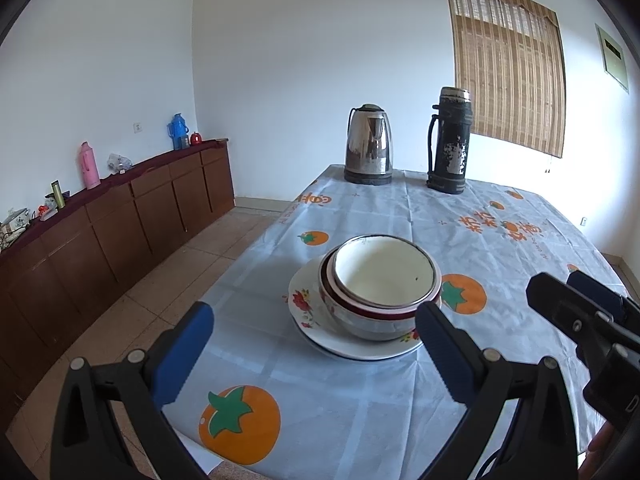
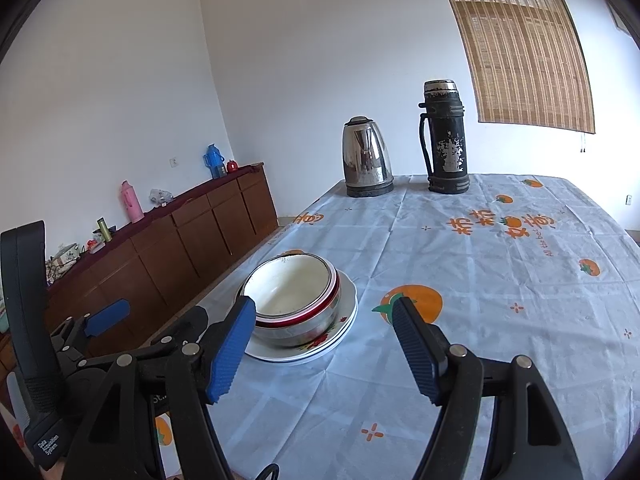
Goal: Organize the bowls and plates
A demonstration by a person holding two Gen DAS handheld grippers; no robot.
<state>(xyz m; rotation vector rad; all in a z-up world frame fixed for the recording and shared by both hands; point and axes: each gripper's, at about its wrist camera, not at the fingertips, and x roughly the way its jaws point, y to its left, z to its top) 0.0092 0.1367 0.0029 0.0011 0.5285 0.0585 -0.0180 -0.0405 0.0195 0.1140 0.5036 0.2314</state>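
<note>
the stack of bowls (image 1: pixel 382 292) sits nested, a white-lined bowl inside a larger one with a dark red band, on floral-rimmed white plates (image 1: pixel 308 320) toward the near left part of the surface (image 1: pixel 360 412), which is covered by a pale blue cloth printed with orange persimmons. the left hand-held gripper (image 1: pixel 314 354) hangs just near of the stack with its blue-padded jaws spread wide and nothing between them; in its own view the right pad overlaps the plate's near right edge, though contact cannot be told. the right hand-held gripper (image 2: pixel 324 354) is just beside it to the right, jaws also standing wide and empty, its left pad lying in front of the bowls' near left side in its view, apart from them as far as can be seen. each hand-held gripper shows at the edge of the other's view. at the far end of the surface stand a steel electric kettle (image 1: pixel 369 146) and, to its right, a worn black thermos flask (image 1: pixel 450 140), well apart from the stack. along the left wall runs a brown cabinet (image 1: pixel 120 220) carrying a pink flask (image 1: pixel 90 165) and a blue flask (image 1: pixel 178 130). a bamboo blind (image 1: pixel 508 64) hangs on the far wall.
</note>
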